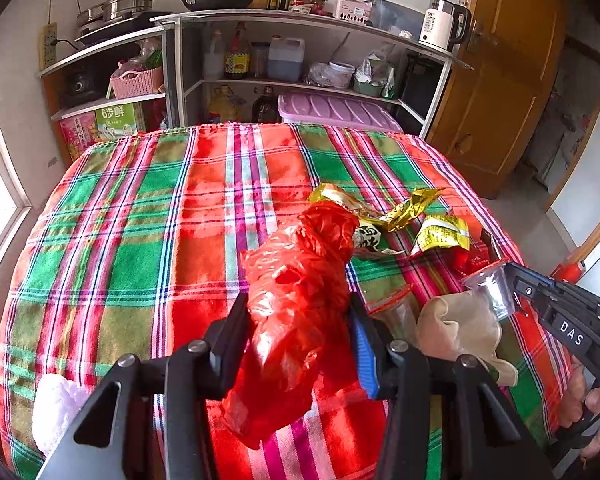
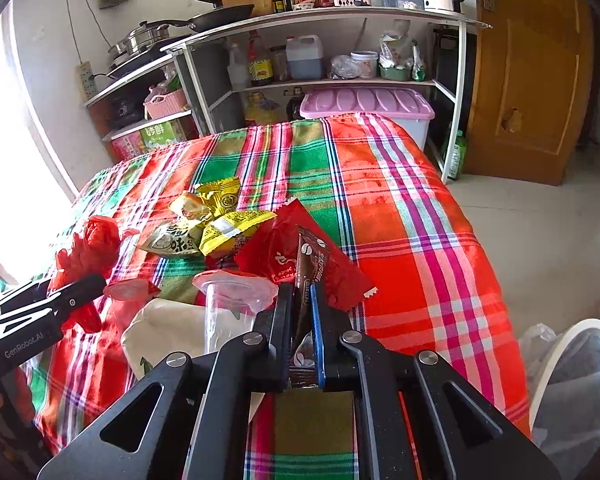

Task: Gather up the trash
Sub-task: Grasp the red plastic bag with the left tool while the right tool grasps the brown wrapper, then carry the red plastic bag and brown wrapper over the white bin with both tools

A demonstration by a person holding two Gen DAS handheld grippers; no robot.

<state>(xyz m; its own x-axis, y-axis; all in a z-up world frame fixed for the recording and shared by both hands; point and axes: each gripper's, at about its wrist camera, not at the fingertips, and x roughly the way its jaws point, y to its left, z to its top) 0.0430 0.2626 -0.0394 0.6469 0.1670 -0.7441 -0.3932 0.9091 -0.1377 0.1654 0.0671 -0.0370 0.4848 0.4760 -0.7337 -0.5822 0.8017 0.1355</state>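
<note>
My left gripper (image 1: pixel 298 312) is shut on a crumpled red plastic bag (image 1: pixel 296 280) and holds it above the plaid tablecloth (image 1: pixel 140 208). It also shows in the right wrist view (image 2: pixel 88 248). My right gripper (image 2: pixel 302 300) is shut on a brown coffee sachet (image 2: pixel 314 260) and appears in the left wrist view (image 1: pixel 512 280) at the right. Yellow snack wrappers (image 2: pixel 220 220), a red wrapper (image 2: pixel 276 252), a clear plastic cup (image 2: pixel 228 304) and a beige paper wad (image 1: pixel 460 324) lie on the cloth.
A white bin with a clear liner (image 2: pixel 580 380) stands on the floor at the lower right. A shelf unit (image 1: pixel 300 60) with bottles and a purple-lidded box (image 1: pixel 340 110) stands behind the table. A wooden door (image 2: pixel 532 72) is at the right.
</note>
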